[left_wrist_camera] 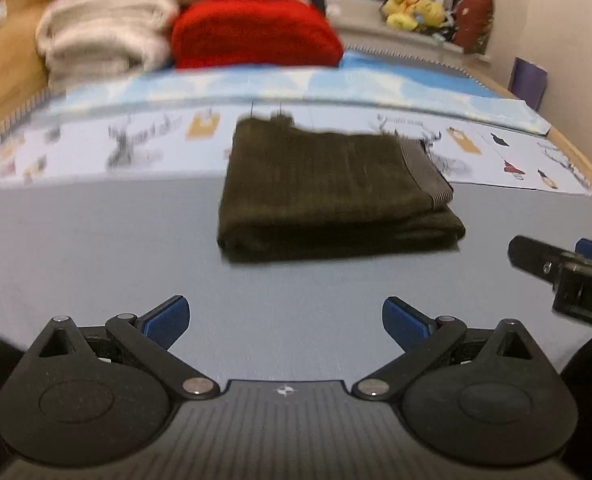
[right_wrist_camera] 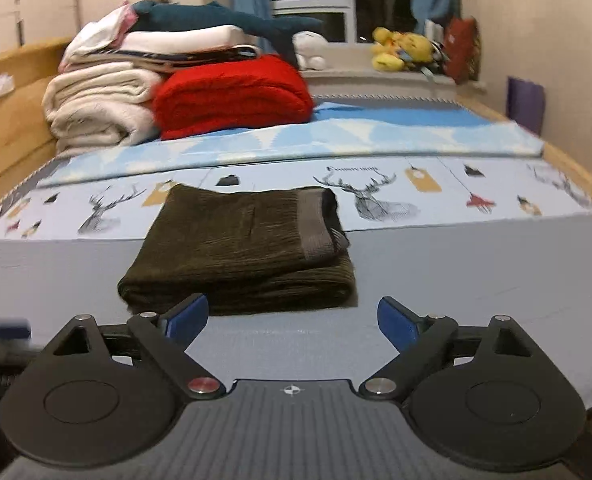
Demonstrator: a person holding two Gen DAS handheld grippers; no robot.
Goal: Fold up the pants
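Note:
Dark olive-brown pants lie folded into a compact rectangle on the grey bed sheet, with the ribbed waistband on top at the right. My left gripper hovers open over the sheet, well short of the pants, nothing between its blue pads. In the right wrist view the same folded pants sit just beyond my right gripper, which is open and holds nothing. The right gripper's finger shows at the right edge of the left wrist view. A blurred blue pad shows at the left edge of the right wrist view.
A stack of cream blankets and a red blanket with other linens on top sit at the far left of the bed. A deer-print sheet lies behind the pants. Wooden bed rails run along both sides. Plush toys line the windowsill.

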